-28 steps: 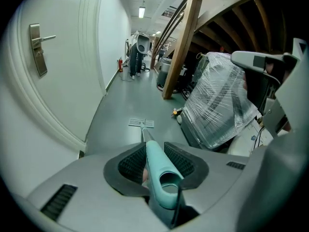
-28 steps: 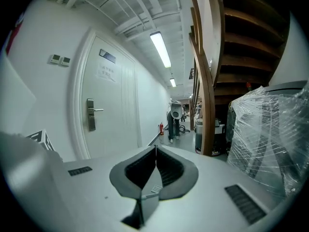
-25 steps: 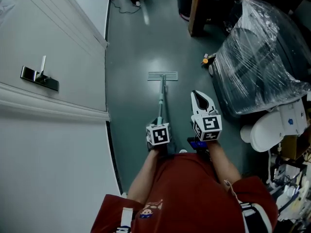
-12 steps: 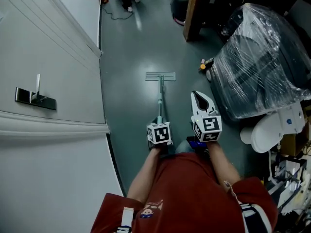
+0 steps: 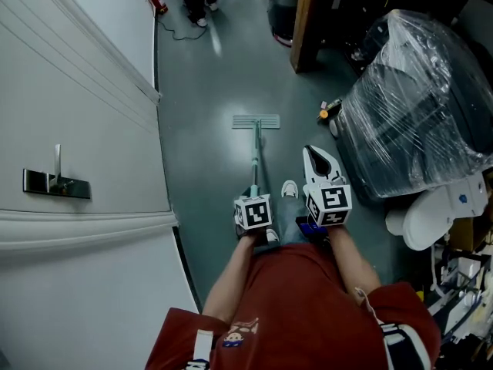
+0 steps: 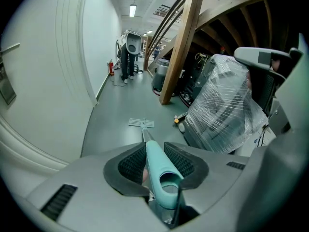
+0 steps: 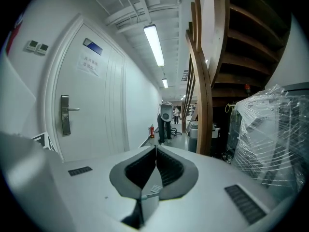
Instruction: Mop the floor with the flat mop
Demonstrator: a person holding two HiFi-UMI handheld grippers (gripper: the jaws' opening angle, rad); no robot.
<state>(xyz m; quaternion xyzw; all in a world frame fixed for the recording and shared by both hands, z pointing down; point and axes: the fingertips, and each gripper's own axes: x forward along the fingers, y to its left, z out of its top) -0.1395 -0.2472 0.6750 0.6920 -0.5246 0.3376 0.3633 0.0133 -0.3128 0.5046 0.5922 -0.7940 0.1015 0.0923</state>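
Mop handle [image 5: 256, 159] is clamped by left gripper [image 6: 155, 161] for pushing pad [image 5: 256, 122] over floor [image 5: 216, 83]; right gripper [image 7: 155, 151] is closed, empty.

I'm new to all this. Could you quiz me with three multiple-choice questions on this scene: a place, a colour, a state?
1. Where is the mop head? A on the floor ahead; B lifted in the air; C out of sight.
2. The mop handle is: A red; B teal; C black.
3. The right hand-held gripper is: A open; B shut on the mop; C shut, empty.
Answers: A, it lies flat on the floor; B, teal shows between the left hand-held gripper's jaws; C, its jaws meet on nothing.
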